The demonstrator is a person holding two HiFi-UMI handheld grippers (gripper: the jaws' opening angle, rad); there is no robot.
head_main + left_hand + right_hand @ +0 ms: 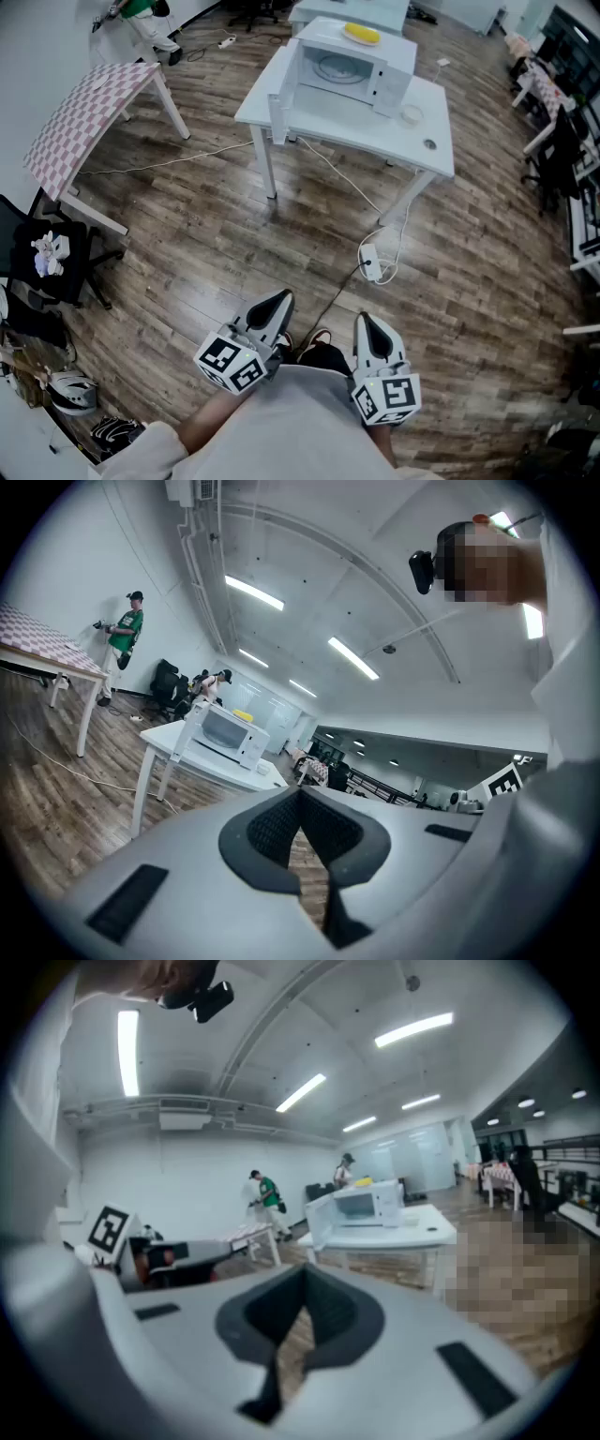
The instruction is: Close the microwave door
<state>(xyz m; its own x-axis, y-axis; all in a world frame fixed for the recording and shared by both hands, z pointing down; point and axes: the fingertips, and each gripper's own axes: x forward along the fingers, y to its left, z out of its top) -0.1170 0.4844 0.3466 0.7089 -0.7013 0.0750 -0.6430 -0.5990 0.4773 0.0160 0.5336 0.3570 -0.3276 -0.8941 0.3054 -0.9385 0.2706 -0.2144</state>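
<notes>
A white microwave [354, 67] stands on a white table [375, 131] far ahead, its door [280, 99] swung open to the left and a yellow object [362, 35] on top. The left gripper view also shows the microwave [228, 729], small and distant, and the right gripper view shows the microwave [372, 1204] with its open door [322, 1222]. My left gripper [280, 302] and right gripper [366, 325] are held close to my body, several steps from the table. Both are shut with nothing between the pads, seen in the left gripper [301, 801] and right gripper [305, 1299].
A pink checked table [89, 108] stands at the left, a black chair [47, 258] nearer. A power strip with cable [372, 265] lies on the wood floor between me and the white table. Desks line the right side. A person in green [122, 635] stands far off.
</notes>
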